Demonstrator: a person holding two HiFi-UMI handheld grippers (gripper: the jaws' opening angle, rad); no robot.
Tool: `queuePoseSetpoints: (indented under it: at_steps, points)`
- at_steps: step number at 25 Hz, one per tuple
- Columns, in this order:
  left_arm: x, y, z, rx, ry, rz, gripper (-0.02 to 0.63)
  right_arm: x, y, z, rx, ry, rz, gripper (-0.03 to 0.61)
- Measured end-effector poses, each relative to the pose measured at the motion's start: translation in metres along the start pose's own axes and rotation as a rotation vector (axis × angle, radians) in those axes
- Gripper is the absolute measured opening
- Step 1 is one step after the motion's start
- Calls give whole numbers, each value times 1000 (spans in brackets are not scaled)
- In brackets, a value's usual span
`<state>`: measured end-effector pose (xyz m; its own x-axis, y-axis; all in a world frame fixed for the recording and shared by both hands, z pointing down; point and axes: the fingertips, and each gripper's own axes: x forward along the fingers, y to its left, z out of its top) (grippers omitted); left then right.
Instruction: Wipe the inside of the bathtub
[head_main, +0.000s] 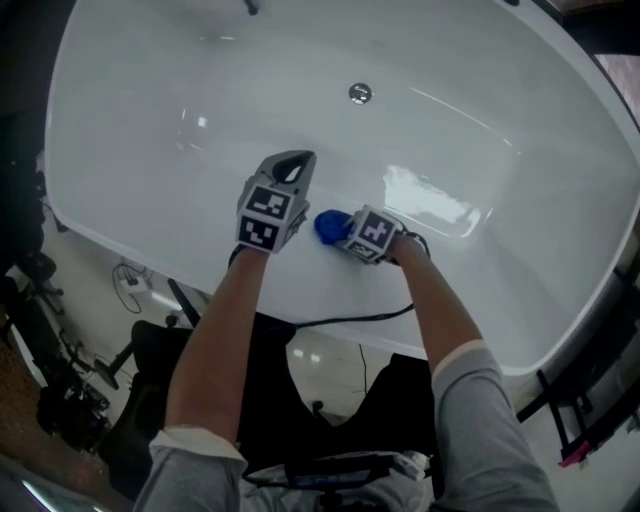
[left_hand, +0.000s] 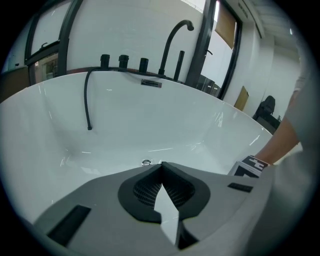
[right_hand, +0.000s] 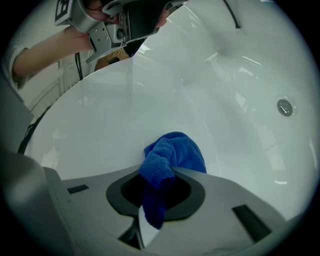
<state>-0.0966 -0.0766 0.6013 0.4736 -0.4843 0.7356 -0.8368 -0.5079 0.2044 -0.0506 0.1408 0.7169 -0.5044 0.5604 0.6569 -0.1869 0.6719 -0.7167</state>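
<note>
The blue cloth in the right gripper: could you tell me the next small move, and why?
Probably sweep the right gripper sideways along the bathtub wall: its jaws are shut on the blue cloth, which appears pressed against that white surface.

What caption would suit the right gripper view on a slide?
The right gripper holds a blue cloth in its jaws inside the white bathtub.
</note>
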Motion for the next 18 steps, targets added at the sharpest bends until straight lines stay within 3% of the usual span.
queuePoseSetpoints:
  at_steps: [13, 18]
  points:
    - [-117, -26, 32, -26, -113, 70, 2, -60, 102, 13, -35, -41, 27, 60]
    - [-178, -49, 45, -15, -166, 109, 2, -112, 118, 30, -30, -159, -69, 60]
